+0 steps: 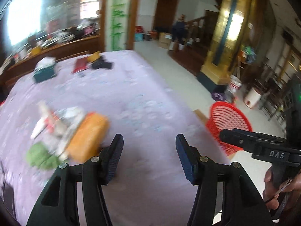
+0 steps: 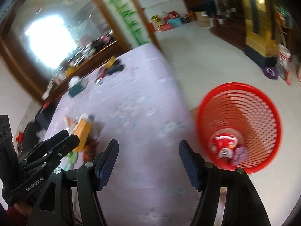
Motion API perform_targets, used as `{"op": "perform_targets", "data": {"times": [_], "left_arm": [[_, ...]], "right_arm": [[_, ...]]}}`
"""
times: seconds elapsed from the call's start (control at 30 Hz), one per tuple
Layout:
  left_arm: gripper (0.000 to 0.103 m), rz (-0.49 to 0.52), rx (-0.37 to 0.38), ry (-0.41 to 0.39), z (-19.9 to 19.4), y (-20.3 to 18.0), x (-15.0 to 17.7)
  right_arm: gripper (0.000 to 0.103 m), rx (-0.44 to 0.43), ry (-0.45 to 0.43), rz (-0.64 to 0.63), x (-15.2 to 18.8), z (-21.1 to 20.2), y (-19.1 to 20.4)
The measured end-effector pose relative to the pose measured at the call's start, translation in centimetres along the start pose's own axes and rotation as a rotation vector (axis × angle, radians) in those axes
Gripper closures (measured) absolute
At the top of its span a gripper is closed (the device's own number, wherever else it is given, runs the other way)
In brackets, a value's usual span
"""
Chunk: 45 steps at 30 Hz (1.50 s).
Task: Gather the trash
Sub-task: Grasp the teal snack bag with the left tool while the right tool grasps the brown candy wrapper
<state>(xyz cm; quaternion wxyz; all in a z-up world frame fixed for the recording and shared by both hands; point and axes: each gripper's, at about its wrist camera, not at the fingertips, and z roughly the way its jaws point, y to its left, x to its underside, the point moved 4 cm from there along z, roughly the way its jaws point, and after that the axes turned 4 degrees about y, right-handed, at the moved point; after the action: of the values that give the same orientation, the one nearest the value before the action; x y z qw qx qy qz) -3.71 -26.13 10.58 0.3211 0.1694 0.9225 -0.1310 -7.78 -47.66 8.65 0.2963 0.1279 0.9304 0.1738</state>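
Observation:
A pile of trash lies on the lilac tablecloth: an orange packet [image 1: 87,137], white and red wrappers [image 1: 54,124] and a green crumpled piece [image 1: 40,157]. My left gripper [image 1: 149,157] is open and empty, above the cloth just right of the pile. My right gripper [image 2: 148,163] is open and empty, over the table's right edge. A red mesh basket [image 2: 263,124] stands on the floor to the right, with a red wrapper [image 2: 224,145] inside. The basket also shows in the left wrist view [image 1: 228,118]. The pile shows blurred in the right wrist view [image 2: 82,130].
A teal tissue box [image 1: 45,71], a red booklet [image 1: 80,65] and dark items [image 1: 102,64] lie at the table's far end. A wooden counter [image 1: 56,47] stands behind. White buckets [image 1: 234,85] and a gold pillar [image 1: 223,37] stand on the floor to the right.

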Motion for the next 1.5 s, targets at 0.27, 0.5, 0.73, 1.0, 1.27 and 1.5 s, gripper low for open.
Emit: {"op": "perform_targets", "data": {"times": [0.27,0.5,0.73,1.0,1.27,1.5], "left_arm": [[0.047,-0.136,-0.153,-0.007,-2.9,8.1,4.6],[0.045,-0.257,-0.204,0.034,-3.5,13.1,7.9],[0.044,-0.373,-0.223,0.127,-2.2,17.3,11.3],[0.044,-0.404,-0.198,0.214,0.3,19.2,13.3],[0.044,-0.311,-0.167,0.236,2.3,18.2,12.7],[0.053,-0.225,-0.178,0.213,3.3,18.0,11.7]], "right_arm": [[0.032,-0.057,0.094,-0.141,2.4,3.9,6.8],[0.032,-0.075,0.147,-0.237,3.9,6.2,11.0],[0.031,-0.089,0.189,-0.276,5.0,7.8,13.6],[0.031,-0.081,0.218,-0.279,5.6,8.7,14.5],[0.031,-0.058,0.228,-0.263,5.6,9.4,14.7],[0.031,-0.047,0.239,-0.252,5.6,10.3,15.4]]}}
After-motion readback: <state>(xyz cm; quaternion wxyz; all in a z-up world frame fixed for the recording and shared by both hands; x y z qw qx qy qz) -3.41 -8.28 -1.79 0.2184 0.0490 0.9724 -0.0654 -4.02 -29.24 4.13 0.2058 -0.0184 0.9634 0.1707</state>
